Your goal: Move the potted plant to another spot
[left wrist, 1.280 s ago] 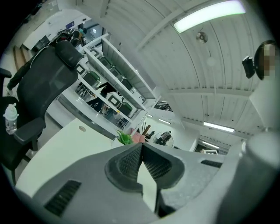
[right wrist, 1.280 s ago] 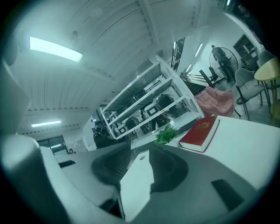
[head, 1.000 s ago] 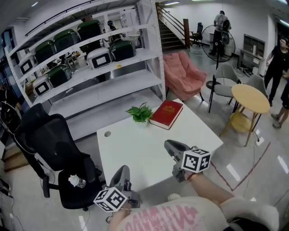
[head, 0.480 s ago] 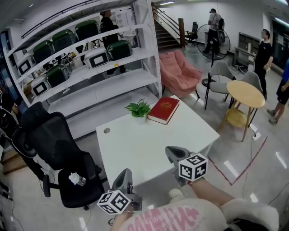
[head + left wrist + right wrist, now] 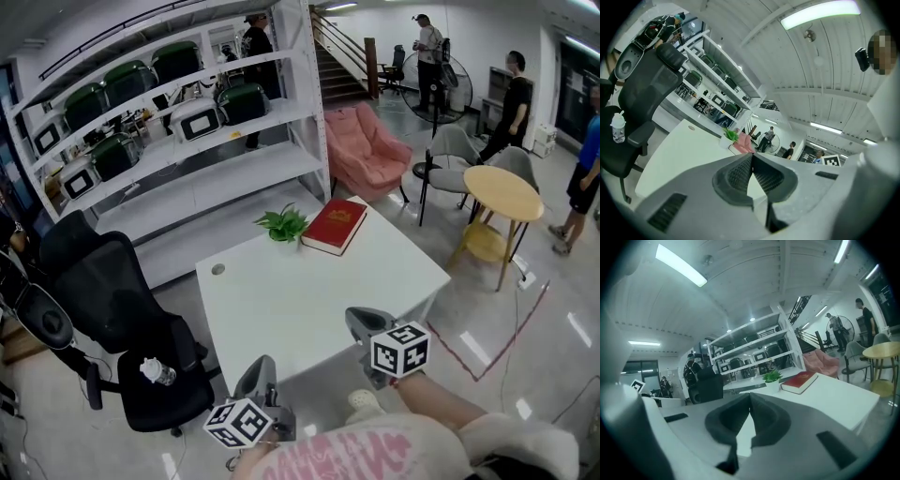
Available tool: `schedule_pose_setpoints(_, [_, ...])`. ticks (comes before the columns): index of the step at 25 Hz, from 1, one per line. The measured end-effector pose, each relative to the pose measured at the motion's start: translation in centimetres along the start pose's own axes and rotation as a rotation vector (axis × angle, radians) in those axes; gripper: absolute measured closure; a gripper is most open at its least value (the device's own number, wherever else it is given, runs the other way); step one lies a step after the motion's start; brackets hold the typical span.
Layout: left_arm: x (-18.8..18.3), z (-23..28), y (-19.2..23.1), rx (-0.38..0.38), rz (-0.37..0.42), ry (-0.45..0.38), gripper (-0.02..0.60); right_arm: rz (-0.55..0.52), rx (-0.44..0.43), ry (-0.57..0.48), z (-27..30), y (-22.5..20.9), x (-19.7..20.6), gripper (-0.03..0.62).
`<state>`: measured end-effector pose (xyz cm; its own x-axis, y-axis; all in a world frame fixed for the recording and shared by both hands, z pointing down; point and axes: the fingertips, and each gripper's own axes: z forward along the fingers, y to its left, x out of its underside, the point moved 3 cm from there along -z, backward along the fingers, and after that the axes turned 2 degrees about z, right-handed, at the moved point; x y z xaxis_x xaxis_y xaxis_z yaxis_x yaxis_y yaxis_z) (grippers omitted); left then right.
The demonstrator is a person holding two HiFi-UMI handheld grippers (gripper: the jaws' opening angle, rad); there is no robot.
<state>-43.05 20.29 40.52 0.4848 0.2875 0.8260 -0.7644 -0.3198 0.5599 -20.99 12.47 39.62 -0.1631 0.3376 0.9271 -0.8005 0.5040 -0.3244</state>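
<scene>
A small potted plant (image 5: 284, 225) with green leaves in a white pot stands at the far edge of the white table (image 5: 309, 300), next to a red book (image 5: 335, 226). The plant also shows in the left gripper view (image 5: 729, 137) and in the right gripper view (image 5: 772, 378). My left gripper (image 5: 258, 375) is below the table's near left corner, shut with nothing in it (image 5: 752, 157). My right gripper (image 5: 361, 323) hangs at the table's near right edge, shut and empty (image 5: 750, 397). Both are far from the plant.
A black office chair (image 5: 112, 319) with a plastic bottle (image 5: 155, 373) on its seat stands left of the table. White shelving (image 5: 187, 141) rises behind. A pink armchair (image 5: 370, 150), grey chairs, a round yellow table (image 5: 502, 192) and several people are at the right.
Both grippers have drifted slightly down and toward me in the head view. The scene shifted a little as the head moved, and people in the background walked.
</scene>
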Motion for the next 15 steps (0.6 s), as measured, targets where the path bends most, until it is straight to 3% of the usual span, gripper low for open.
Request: schedule_pose_setpoints(15, [-0.11,-0.04,0.17,0.014,-0.006,0.004,0.580,0.013,0.015,0.008,-0.35,0.14,0.65,0.588])
